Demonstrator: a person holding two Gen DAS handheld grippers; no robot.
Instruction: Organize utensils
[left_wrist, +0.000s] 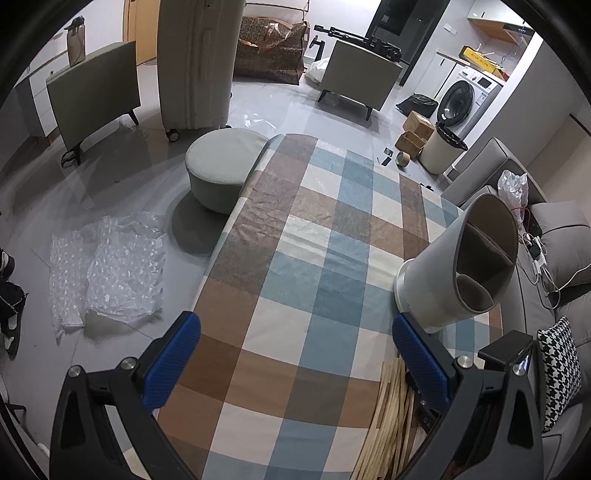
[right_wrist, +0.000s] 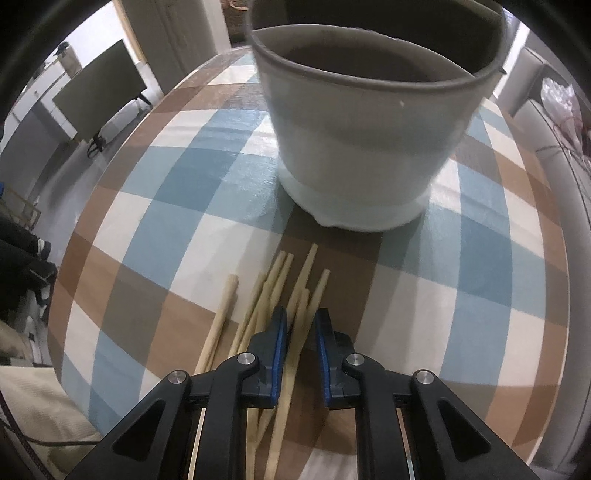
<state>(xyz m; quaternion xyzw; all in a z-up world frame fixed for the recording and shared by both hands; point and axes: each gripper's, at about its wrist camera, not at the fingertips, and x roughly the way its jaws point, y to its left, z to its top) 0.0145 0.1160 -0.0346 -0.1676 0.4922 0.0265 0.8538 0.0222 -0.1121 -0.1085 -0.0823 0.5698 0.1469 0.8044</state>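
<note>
Checked cloth in blue, brown and cream squares covers the long desk (left_wrist: 295, 258), and every other place is told from the holder standing on it. That holder, a pale grey round utensil holder (right_wrist: 354, 147) with a darker inner rim and a divider inside, stands upright on a white base toward the desk's right edge as the left wrist view shows it (left_wrist: 458, 266). Its compartments look empty in that view.

On the near side of the holder, just short of its base and not touching it, lies a loose bundle of light wooden chopsticks (right_wrist: 266, 295), their tips fanned out toward the holder and their lengths running back under the right wrist camera. One stick lies a little apart on the left of the bundle.

Directly above this bundle, on the same near side of the holder, the right gripper (right_wrist: 301, 332) points steeply down with its blue-padded jaws drawn narrow. A chopstick or two run through the slim gap between the pads; whether the pads already press on them cannot be told.

Left of the holder and nearer the camera, the left gripper (left_wrist: 295, 354) hangs above bare cloth with its blue jaws spread wide and nothing between them. Its right finger sits just beside the holder's base, over the chopstick ends (left_wrist: 388, 406).
</note>
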